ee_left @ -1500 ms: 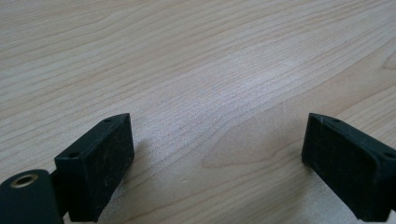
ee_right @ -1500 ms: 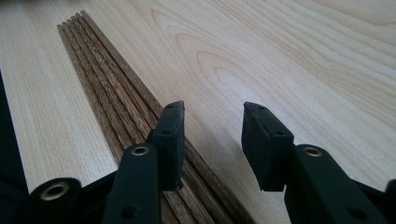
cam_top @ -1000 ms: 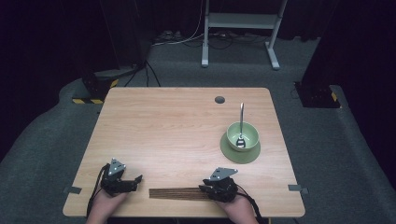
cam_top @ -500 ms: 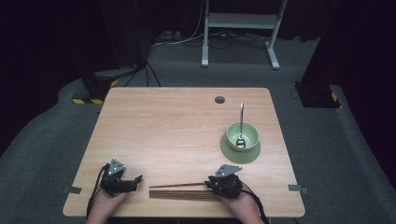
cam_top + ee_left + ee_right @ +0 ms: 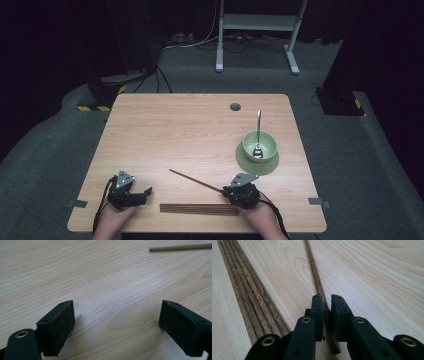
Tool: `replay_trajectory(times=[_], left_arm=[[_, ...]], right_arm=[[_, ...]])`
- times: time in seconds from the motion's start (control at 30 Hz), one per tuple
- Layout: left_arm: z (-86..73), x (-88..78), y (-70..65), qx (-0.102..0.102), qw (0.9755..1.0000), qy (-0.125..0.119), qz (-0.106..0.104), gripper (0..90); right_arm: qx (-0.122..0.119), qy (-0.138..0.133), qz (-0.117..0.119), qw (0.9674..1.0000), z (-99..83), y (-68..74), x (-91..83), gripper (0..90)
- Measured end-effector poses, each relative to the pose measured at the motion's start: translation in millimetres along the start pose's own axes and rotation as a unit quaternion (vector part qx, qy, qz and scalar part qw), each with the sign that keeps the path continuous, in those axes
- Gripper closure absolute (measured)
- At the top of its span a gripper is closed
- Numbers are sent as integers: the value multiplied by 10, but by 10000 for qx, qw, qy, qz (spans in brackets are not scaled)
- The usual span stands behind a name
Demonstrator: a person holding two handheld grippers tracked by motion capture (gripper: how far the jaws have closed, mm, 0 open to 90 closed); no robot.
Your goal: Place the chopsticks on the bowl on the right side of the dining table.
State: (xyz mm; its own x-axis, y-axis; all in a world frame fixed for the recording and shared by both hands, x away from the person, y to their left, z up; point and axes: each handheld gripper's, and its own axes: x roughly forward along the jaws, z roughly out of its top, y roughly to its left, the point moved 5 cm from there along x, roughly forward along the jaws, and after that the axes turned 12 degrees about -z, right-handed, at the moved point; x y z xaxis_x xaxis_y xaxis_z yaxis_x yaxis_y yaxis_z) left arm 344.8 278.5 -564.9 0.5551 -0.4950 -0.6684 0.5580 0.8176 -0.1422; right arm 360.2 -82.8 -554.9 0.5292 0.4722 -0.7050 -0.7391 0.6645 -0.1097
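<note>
- The right gripper [image 5: 326,298] has just been closing and is clamped on one chopstick [image 5: 195,180], a thin, dark brown, round wooden stick.
- Its near end sits between the jaws; the rest slants away over the bench [image 5: 200,130], up and to the left in the high view.
- The other chopsticks [image 5: 199,209] lie bundled near the front edge.
- The left gripper [image 5: 117,315] stands wide apart over bare wood.
</note>
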Motion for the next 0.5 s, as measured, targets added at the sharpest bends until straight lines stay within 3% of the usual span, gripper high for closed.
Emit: replay_trajectory(times=[0.17,0.5], left_arm=[[2,3,0,-9,10000,-3,-14,132],[6,7,2,-34,10000,-3,38,128]], right_arm=[[-181,35,-22,9998,19,-10,10,804],[-126,-16,48,9999,32,-30,37,744]])
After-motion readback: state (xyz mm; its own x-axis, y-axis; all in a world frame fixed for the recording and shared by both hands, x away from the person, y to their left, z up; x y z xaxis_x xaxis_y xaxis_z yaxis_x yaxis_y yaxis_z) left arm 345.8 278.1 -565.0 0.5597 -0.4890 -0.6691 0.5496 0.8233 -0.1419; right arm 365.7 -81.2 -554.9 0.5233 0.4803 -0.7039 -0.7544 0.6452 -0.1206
